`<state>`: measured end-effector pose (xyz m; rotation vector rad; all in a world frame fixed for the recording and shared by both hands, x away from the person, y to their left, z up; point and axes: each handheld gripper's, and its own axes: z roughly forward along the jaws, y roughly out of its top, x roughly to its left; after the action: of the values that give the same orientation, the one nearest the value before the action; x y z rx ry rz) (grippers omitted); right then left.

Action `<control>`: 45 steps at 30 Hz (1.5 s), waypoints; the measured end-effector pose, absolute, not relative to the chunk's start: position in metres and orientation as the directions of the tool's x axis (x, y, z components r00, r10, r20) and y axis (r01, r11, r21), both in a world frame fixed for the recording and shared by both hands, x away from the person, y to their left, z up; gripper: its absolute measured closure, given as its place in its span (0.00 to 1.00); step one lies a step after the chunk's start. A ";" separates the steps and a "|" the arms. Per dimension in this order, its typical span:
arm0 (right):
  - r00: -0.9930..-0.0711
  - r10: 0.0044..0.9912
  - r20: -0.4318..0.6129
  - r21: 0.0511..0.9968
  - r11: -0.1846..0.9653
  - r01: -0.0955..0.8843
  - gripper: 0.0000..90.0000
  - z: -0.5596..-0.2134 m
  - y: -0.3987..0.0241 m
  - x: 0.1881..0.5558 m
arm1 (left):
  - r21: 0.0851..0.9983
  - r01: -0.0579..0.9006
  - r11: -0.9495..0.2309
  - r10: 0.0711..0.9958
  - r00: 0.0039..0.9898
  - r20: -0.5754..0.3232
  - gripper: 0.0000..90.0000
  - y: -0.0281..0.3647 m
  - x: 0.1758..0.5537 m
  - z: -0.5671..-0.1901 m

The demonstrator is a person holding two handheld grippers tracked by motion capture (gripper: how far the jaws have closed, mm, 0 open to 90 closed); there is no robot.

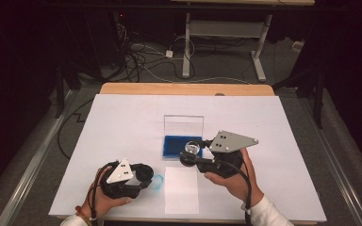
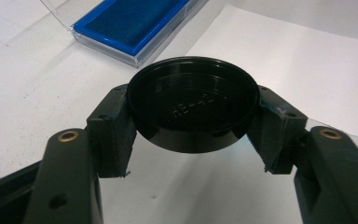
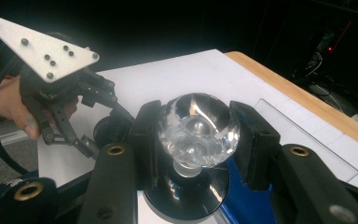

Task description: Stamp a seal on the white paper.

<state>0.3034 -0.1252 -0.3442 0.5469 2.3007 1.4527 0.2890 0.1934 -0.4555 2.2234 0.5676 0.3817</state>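
My left gripper [image 1: 144, 174] is shut on a round black cap [image 2: 191, 105], its pads pressing the rim from both sides, low over the white table near the front left. My right gripper [image 1: 191, 154] is shut on a clear faceted crystal ball [image 3: 198, 128] that stands on a short stem and a round black base [image 3: 186, 196]. It holds the ball [image 1: 192, 149] just above the front right corner of an open blue-lined case [image 1: 175, 146]. The case's clear lid [image 1: 184, 125] stands upright behind the lining. In the right gripper view the left gripper [image 3: 103, 132] and its hand show further off.
A white paper sheet [image 1: 181, 189] lies near the front edge between the two hands. A small pale blue translucent ring [image 1: 158, 182] lies on the white table cover [image 1: 122, 122] beside the cap. A wooden table edge [image 1: 184, 88] runs along the back.
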 end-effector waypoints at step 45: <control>-0.894 0.432 -0.118 0.853 0.505 0.132 0.63 -0.402 -0.115 0.294 | 0.771 0.286 -0.569 0.567 0.816 0.115 0.41 0.222 0.279 -0.450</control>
<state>0.2942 -0.1150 -0.4018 0.4721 2.4361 1.3402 0.2792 0.2217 -0.4502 2.2017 0.6236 0.4516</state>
